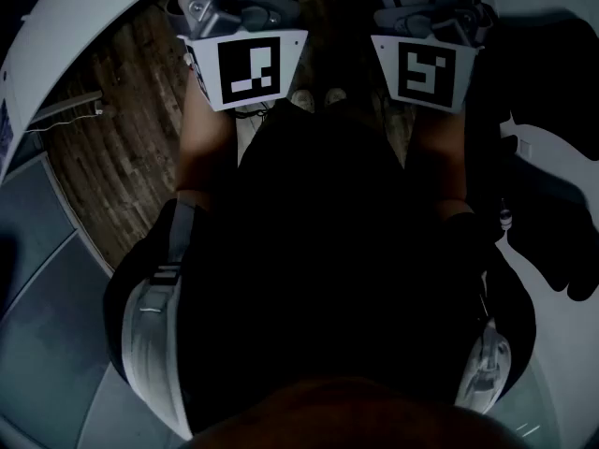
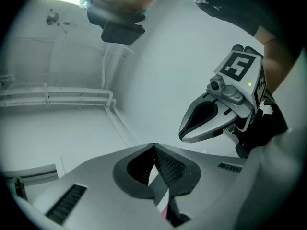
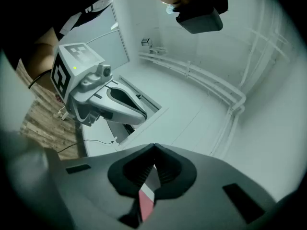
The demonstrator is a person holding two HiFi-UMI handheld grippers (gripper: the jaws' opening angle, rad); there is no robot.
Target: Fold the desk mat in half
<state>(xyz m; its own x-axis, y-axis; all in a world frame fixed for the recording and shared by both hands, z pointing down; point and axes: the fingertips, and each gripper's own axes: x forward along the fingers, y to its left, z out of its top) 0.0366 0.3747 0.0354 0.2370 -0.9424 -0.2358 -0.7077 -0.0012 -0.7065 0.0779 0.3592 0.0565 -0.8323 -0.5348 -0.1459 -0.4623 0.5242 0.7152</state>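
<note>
No desk mat shows in any view. Both grippers are held up in front of the person's dark-clothed body (image 1: 318, 251), pointing upward. In the head view I see only their marker cubes, the left one (image 1: 248, 68) and the right one (image 1: 426, 71); the jaws are out of frame there. My left gripper (image 2: 153, 145) has its jaw tips meeting, with nothing between them. My right gripper (image 3: 153, 145) is likewise shut and empty. Each gripper view shows the other gripper beside it, the right one (image 2: 184, 134) and the left one (image 3: 141, 116), both closed to a point.
A wooden floor (image 1: 112, 176) lies below at the left, with a curved white edge (image 1: 65, 17) beyond it. The person's shoes (image 1: 304, 99) show between the cubes. White pipes (image 2: 57, 97) run along a pale wall, and more white rails (image 3: 201, 78) show in the right gripper view.
</note>
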